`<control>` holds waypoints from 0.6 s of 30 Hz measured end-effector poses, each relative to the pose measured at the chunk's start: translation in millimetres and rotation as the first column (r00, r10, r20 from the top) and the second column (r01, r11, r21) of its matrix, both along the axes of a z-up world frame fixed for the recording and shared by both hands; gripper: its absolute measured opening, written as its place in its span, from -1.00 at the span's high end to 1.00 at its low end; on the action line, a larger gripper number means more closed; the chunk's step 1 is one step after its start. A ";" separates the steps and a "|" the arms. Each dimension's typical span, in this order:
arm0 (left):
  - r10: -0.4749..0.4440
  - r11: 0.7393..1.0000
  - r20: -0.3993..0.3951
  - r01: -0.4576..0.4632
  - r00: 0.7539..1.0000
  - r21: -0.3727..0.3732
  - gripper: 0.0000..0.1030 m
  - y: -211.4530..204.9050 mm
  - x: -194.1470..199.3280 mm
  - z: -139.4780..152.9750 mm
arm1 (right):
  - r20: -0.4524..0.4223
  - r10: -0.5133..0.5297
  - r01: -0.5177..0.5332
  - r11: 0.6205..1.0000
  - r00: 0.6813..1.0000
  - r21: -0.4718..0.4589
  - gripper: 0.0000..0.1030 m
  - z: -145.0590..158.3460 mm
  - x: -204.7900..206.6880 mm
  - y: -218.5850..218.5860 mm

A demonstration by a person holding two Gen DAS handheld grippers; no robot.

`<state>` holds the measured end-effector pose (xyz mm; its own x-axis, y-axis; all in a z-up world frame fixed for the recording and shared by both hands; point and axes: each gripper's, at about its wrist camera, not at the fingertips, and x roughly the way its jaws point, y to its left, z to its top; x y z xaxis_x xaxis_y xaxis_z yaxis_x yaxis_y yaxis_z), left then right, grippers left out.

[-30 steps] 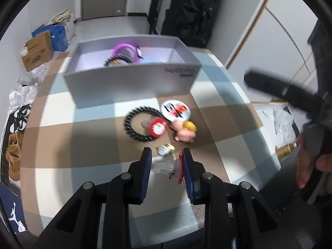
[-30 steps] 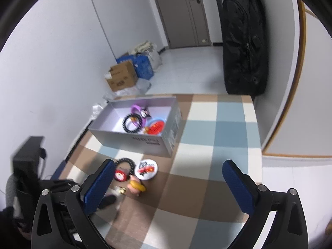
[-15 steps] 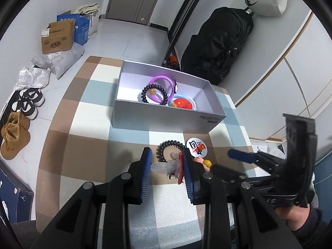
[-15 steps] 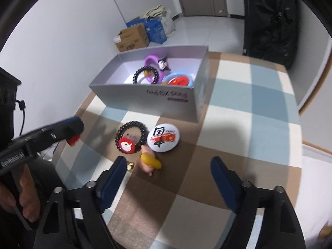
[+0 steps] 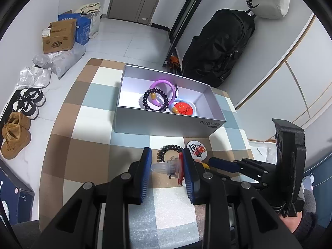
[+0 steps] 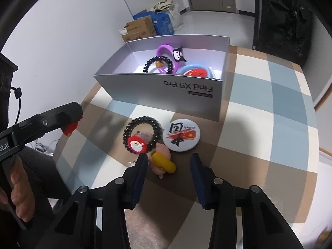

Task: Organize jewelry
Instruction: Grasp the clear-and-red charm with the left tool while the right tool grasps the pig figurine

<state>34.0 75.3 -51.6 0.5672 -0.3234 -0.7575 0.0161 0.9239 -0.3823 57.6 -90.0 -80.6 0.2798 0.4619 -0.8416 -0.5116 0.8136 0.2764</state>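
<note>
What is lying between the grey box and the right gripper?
In the right wrist view: a white badge, a black bead bracelet and a pink pig charm.

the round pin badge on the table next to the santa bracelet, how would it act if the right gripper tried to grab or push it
The white pin badge lies flat on the checked tablecloth, so the open right gripper would probably struggle to get its fingers under the thin edge. Its glossy domed face looks slippery; a push would likely slide it, not roll it. It looks stiff and light.

The left wrist view is looking down from high at the grey box (image 5: 166, 124); the right is facing it lower and nearer; both are sharing the checked table (image 6: 269, 112).
</note>
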 end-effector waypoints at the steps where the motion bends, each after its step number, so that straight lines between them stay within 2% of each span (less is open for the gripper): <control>1: 0.004 1.000 -0.001 -0.004 1.000 -0.002 0.53 0.7 0.2 0.5 | -0.002 0.004 -0.004 1.000 1.000 0.005 0.33 0.4 0.4 1.0; 2: 0.005 1.000 0.000 -0.005 1.000 -0.005 0.53 1.4 0.2 0.7 | -0.003 0.007 -0.007 1.000 1.000 0.011 0.47 0.6 0.9 1.6; 3: 0.007 1.000 0.000 -0.007 1.000 -0.008 0.53 1.9 0.3 0.9 | 0.001 0.008 -0.008 1.000 1.000 0.011 0.49 1.4 0.9 2.4; 12: 0.033 0.999 -0.014 -0.033 0.999 -0.028 0.53 6.1 6.8 -0.7 | 0.010 0.003 -0.003 1.000 1.000 -0.001 0.53 2.8 3.1 3.5; 18: 0.045 0.999 0.004 -0.044 0.999 -0.031 0.53 7.7 11.8 3.1 | 0.059 -0.002 0.001 1.000 0.998 0.023 0.55 16.5 3.3 4.2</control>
